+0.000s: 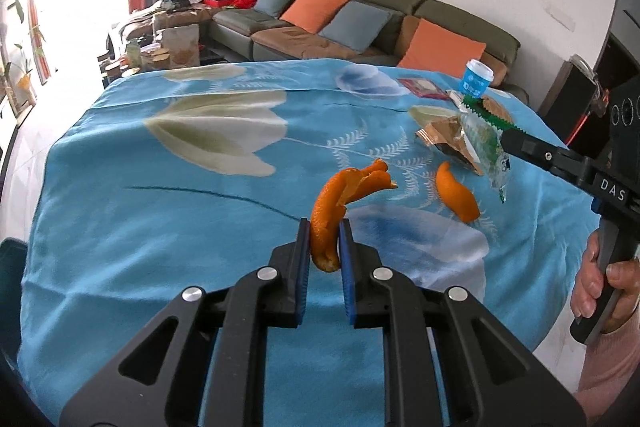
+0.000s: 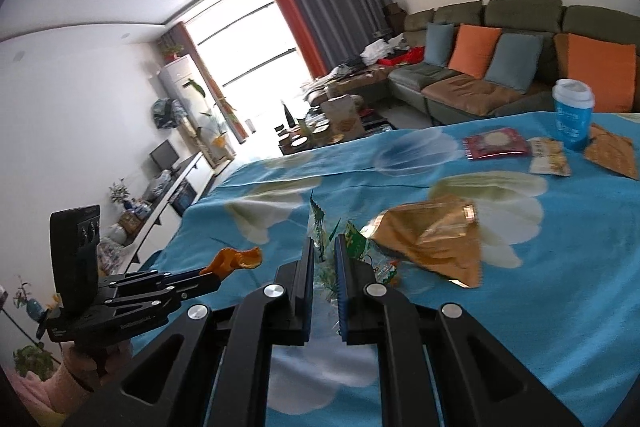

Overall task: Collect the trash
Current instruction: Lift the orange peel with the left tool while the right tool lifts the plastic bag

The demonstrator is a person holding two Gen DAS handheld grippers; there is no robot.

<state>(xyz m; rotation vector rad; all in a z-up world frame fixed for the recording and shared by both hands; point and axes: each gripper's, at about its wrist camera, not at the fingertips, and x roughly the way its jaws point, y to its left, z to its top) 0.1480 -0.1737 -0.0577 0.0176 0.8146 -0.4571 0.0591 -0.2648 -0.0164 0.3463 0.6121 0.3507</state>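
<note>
My left gripper (image 1: 325, 227) is shut on an orange peel (image 1: 340, 203) and holds it above the blue flowered tablecloth (image 1: 160, 227). It also shows in the right wrist view (image 2: 236, 261). My right gripper (image 2: 324, 243) is shut on a clear and green plastic wrapper (image 2: 320, 227), lifted off the cloth; the wrapper also shows in the left wrist view (image 1: 484, 143). A second orange peel (image 1: 456, 193) lies on the cloth. A gold-brown foil bag (image 2: 432, 243) lies just right of my right gripper.
A blue paper cup with white lid (image 2: 573, 115) stands at the table's far right. Beside it lie a red packet (image 2: 496, 143), a pale snack packet (image 2: 550, 157) and a brown wrapper (image 2: 612, 149). A sofa with cushions (image 1: 340, 15) stands behind the table.
</note>
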